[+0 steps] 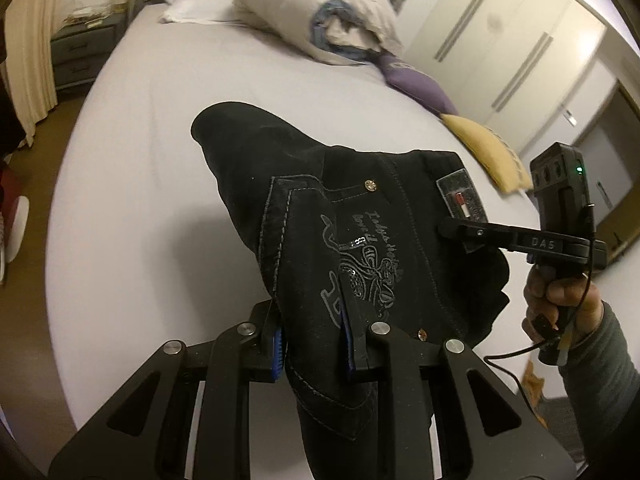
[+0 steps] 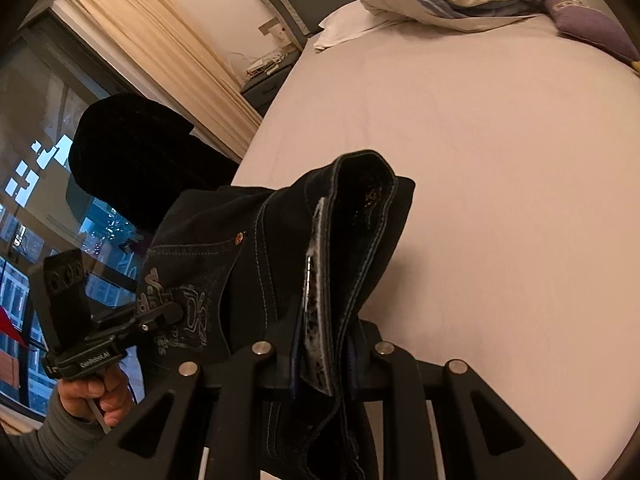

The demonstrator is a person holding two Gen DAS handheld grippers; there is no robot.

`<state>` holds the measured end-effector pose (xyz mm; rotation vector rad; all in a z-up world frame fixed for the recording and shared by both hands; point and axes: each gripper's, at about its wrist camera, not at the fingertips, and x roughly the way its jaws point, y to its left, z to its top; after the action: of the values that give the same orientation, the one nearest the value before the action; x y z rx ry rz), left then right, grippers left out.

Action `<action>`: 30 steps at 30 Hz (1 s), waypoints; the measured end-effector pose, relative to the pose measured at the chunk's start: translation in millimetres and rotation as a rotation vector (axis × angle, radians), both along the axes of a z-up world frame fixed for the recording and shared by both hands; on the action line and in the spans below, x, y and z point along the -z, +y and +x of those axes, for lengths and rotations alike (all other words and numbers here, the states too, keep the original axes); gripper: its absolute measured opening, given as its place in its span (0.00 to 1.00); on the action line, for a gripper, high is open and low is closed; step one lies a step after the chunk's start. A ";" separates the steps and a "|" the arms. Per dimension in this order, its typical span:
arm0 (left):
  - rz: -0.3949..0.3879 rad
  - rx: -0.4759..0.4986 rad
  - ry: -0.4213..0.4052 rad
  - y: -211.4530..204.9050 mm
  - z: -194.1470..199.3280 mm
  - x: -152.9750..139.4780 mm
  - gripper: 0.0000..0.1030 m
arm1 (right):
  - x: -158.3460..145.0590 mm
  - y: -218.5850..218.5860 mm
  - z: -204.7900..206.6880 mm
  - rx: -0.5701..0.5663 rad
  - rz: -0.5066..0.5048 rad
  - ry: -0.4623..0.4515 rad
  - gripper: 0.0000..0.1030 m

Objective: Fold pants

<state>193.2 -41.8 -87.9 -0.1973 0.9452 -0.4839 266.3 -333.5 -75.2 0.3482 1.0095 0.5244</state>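
Observation:
Black jeans (image 1: 360,216) with an embroidered back pocket and a small flag label are held up above the bed (image 1: 160,160). My left gripper (image 1: 316,344) is shut on the pocket side of the waist. My right gripper (image 2: 324,356) is shut on the waistband (image 2: 352,216) at the label end; it also shows in the left wrist view (image 1: 452,229), at the right, pinching the cloth. The left gripper shows in the right wrist view (image 2: 172,314) at the lower left. The legs (image 2: 128,152) hang away and are partly hidden.
The bed has a pale sheet (image 2: 500,160). A white pillow and bundled duvet (image 1: 320,12) lie at its head, with a purple cushion (image 1: 416,84) and a yellow cushion (image 1: 488,152) along the right edge. A wardrobe (image 1: 520,40) stands right, a nightstand (image 1: 84,56) left.

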 end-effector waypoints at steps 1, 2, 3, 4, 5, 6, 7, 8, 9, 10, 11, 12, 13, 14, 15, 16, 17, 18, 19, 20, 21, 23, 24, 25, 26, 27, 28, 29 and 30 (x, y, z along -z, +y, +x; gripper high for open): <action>0.004 -0.009 0.002 6.9 8.3 3.0 0.19 | 1.5 6.1 10.1 -0.004 -0.002 0.002 0.19; 0.008 -0.017 0.007 12.6 18.9 5.8 0.19 | 4.0 15.2 22.6 -0.007 -0.004 0.006 0.19; 0.012 -0.023 0.010 17.2 26.5 8.0 0.19 | 8.1 21.7 36.1 -0.010 -0.002 0.012 0.19; 0.021 -0.027 0.010 22.3 37.3 11.9 0.19 | 9.9 28.4 43.7 -0.008 0.002 0.019 0.19; 0.023 -0.027 0.011 27.7 44.7 15.0 0.19 | 17.0 28.5 53.1 -0.003 0.014 0.034 0.19; 0.020 -0.026 0.014 35.8 50.2 19.4 0.19 | 25.7 27.6 61.7 0.004 0.027 0.051 0.19; 0.014 -0.025 0.027 39.6 59.5 29.1 0.19 | 36.2 26.3 64.8 0.011 0.040 0.071 0.19; 0.009 -0.023 0.041 44.2 68.6 38.0 0.19 | 49.8 21.9 67.5 0.020 0.050 0.098 0.19; 0.002 -0.019 0.056 48.3 76.8 47.9 0.19 | 63.6 14.5 64.2 0.031 0.051 0.124 0.19; -0.004 -0.013 0.081 54.3 86.2 65.5 0.20 | 77.9 11.9 67.1 0.044 0.050 0.148 0.20; 0.000 -0.017 0.103 56.3 90.5 78.8 0.24 | 94.1 6.0 68.7 0.062 0.076 0.177 0.23; 0.004 -0.026 0.117 58.0 92.8 88.9 0.28 | 104.0 1.4 70.5 0.078 0.120 0.194 0.28; 0.004 -0.048 0.128 64.1 94.3 103.6 0.41 | 112.2 -6.6 68.8 0.094 0.192 0.202 0.31; -0.015 -0.058 0.130 69.5 94.0 111.0 0.44 | 116.1 -12.0 65.8 0.098 0.239 0.201 0.32; -0.055 -0.065 0.124 76.6 92.7 116.4 0.44 | 117.5 -15.5 64.2 0.096 0.269 0.193 0.34; -0.091 -0.070 0.114 83.1 90.6 119.6 0.45 | 116.9 -17.0 59.7 0.090 0.278 0.184 0.38; -0.102 -0.070 0.109 86.6 89.6 120.0 0.45 | 113.5 -17.5 56.3 0.088 0.273 0.178 0.40; -0.107 -0.069 0.105 88.8 88.4 119.0 0.45 | 109.3 -16.0 57.6 0.097 0.271 0.175 0.47; -0.102 -0.075 0.105 90.3 91.4 117.2 0.47 | 104.6 -18.1 51.5 0.115 0.277 0.164 0.60; -0.089 -0.094 0.105 94.2 87.2 112.5 0.51 | 97.0 -22.9 43.0 0.144 0.281 0.136 0.67; -0.085 -0.108 0.098 97.6 83.4 109.7 0.53 | 88.0 -26.7 33.0 0.177 0.256 0.101 0.72; -0.089 -0.153 0.031 105.6 61.6 91.5 0.64 | 69.8 -31.1 9.6 0.206 0.180 0.040 0.73; -0.081 -0.174 -0.011 106.2 49.7 79.6 0.69 | 58.4 -31.0 -5.1 0.223 0.128 0.001 0.73; -0.052 -0.204 -0.073 99.6 34.0 61.7 0.79 | 47.0 -31.4 -20.2 0.240 0.078 -0.043 0.73; -0.018 -0.235 -0.133 98.8 18.8 48.1 0.92 | 32.6 -30.0 -38.4 0.255 0.028 -0.097 0.74; 0.012 -0.260 -0.201 93.4 2.7 31.4 0.98 | 17.5 -28.0 -49.4 0.267 -0.013 -0.146 0.76; 0.038 -0.284 -0.290 90.7 -17.7 12.9 1.00 | 1.7 -26.5 -66.9 0.281 -0.053 -0.204 0.79; 0.073 -0.318 -0.384 84.5 -41.7 -6.6 1.00 | -15.0 -25.8 -86.7 0.301 -0.087 -0.268 0.81; 0.105 -0.345 -0.437 78.9 -57.7 -21.0 1.00 | -34.0 -23.8 -107.9 0.322 -0.114 -0.338 0.86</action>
<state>135.5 37.1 -66.9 -0.1472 0.4922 -0.1457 158.4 -357.3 -41.2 0.3011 0.6363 0.2219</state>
